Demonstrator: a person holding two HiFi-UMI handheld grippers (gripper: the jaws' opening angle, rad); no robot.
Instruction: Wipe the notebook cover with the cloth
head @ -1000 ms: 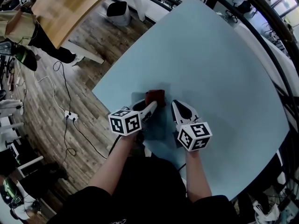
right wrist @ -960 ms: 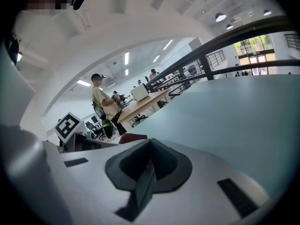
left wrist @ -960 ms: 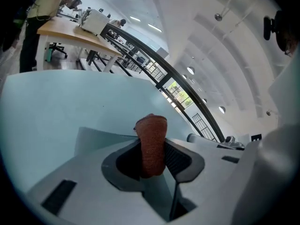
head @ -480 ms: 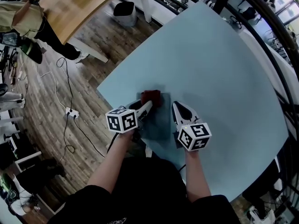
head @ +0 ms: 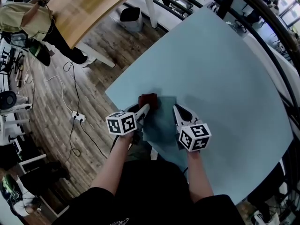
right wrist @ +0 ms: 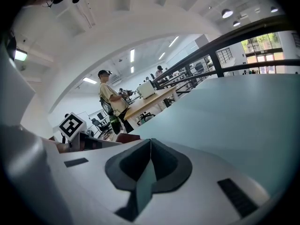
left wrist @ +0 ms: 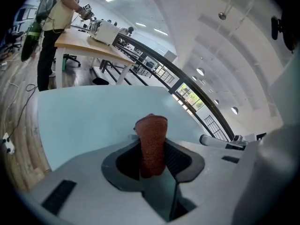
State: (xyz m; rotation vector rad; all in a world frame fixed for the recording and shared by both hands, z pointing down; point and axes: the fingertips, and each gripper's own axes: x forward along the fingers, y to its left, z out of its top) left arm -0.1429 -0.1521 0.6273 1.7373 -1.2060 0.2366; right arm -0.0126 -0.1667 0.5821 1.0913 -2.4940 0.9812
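The notebook [head: 161,118], flat with a smooth dull-teal cover, lay near the front edge of the pale blue table [head: 225,74], between the two grippers. A rust-red cloth [head: 148,100], coarse-textured and bunched into a roll, sat at its far left corner, clamped in the left gripper [head: 143,110]. The right gripper [head: 177,110] stood at the notebook's right edge, jaws pressed together, empty.
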